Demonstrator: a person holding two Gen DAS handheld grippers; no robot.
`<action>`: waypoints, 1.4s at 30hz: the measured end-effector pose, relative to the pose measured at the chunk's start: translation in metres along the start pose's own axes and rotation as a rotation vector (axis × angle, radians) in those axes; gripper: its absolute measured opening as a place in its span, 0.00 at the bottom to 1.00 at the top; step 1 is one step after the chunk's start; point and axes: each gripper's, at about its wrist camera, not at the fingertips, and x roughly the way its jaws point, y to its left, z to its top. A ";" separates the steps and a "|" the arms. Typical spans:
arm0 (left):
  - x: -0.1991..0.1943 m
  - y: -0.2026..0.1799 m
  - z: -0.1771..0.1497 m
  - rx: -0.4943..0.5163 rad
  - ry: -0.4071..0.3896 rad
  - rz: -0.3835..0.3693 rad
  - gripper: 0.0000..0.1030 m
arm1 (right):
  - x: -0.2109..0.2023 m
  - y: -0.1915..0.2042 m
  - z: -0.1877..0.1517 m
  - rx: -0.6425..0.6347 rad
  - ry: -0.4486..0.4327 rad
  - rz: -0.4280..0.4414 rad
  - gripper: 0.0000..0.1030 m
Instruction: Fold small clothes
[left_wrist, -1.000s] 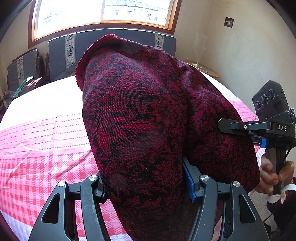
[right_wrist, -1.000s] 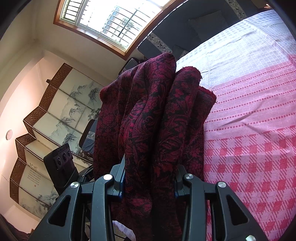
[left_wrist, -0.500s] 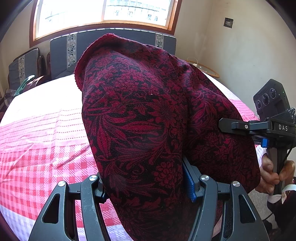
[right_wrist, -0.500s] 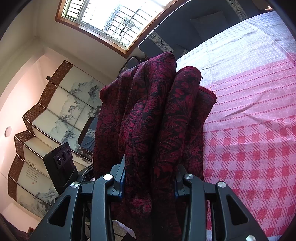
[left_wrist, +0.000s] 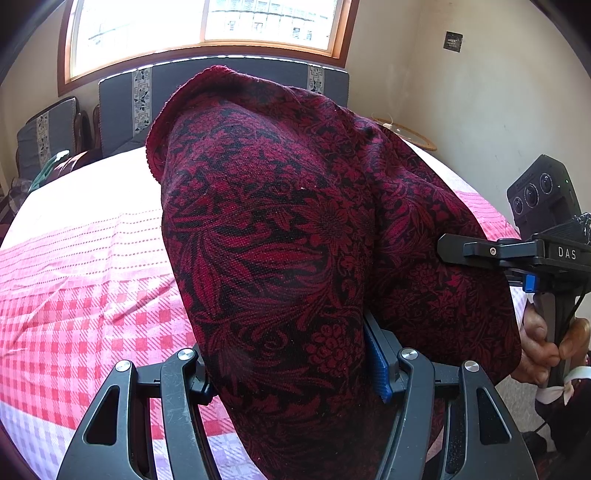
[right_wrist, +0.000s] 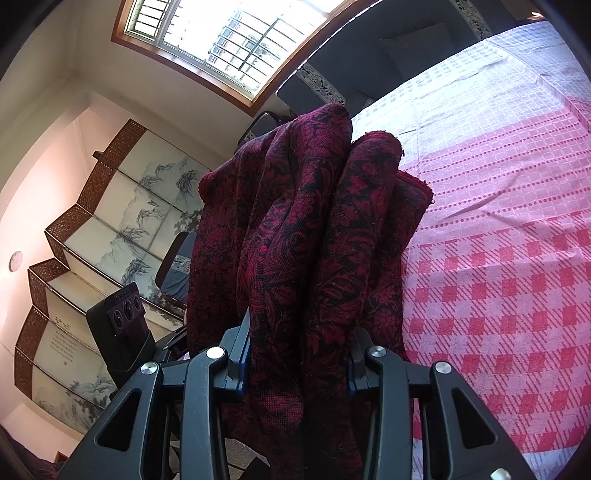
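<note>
Cloth (left_wrist: 280, 229) bunched between the left tongs (left_wrist: 295, 369), draped over them above the bed (left_wrist: 81, 288), right tongs (right_wrist: 297, 363) clamped on its folds, sofa (left_wrist: 229, 85) behind the bed, window (left_wrist: 207, 26) above the sofa, folding screen (right_wrist: 122, 206) left of the right tongs.

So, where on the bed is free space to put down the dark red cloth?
The checked bedspread lies bare left of the dark red cloth, from the left gripper up to the grey sofa. In the right wrist view it is also bare right of the cloth. Crowded: the near right side, where the right gripper and a hand hold the cloth.
</note>
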 end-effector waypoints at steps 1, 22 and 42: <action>0.000 0.000 0.000 0.001 -0.001 0.000 0.61 | 0.000 0.000 0.001 0.000 0.001 0.001 0.34; 0.002 -0.001 0.000 0.006 0.005 0.000 0.61 | 0.002 -0.002 0.004 -0.002 0.005 -0.001 0.34; 0.015 0.000 -0.007 0.007 0.022 0.008 0.66 | 0.006 -0.005 -0.001 0.013 0.022 -0.031 0.34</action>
